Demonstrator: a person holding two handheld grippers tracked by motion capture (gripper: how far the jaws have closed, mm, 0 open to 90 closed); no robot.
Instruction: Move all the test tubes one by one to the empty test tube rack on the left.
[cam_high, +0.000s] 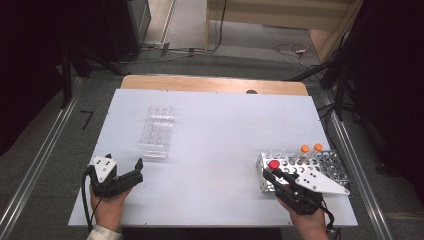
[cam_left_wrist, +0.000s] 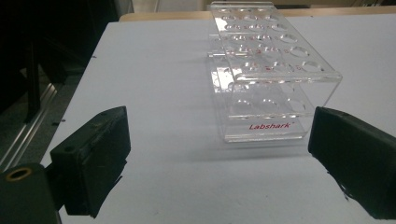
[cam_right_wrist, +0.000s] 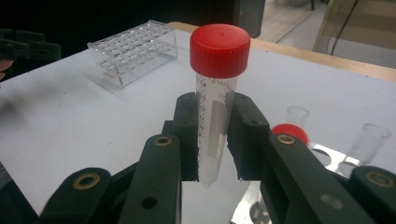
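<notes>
Gripping with my right gripper (cam_right_wrist: 212, 140), I have the red-capped tube (cam_right_wrist: 215, 100) pinched between the two black jaws, which press on its clear body from both sides, just below the cap. It stands nearly upright, its pointed tip hanging free just under the pads and its red cap well above them. In the high view my right gripper (cam_high: 274, 174) sits at the near left corner of the metal rack (cam_high: 332, 167), with the tube's red cap (cam_high: 274, 164) showing right over that corner.

That metal rack is a perforated block with many round holes. Two orange-capped tubes (cam_high: 311, 148) stand in its far rows, leaning a little, and a couple of clear uncapped tubes (cam_right_wrist: 369, 140) rise from holes near them. One more red cap (cam_right_wrist: 290, 133) shows just behind my right jaw, low in the rack.

Well to the left of the metal rack, farther up the white table (cam_high: 215, 130), stands the clear plastic rack (cam_high: 157, 131); its holes that I can see hold nothing. In the left gripper view it carries a red "Labshark" mark on its near end.

My left gripper (cam_high: 131, 172) rests on the table just this side of the clear plastic rack (cam_left_wrist: 271, 79), jaws spread wide with nothing between them, pointing toward that rack.
</notes>
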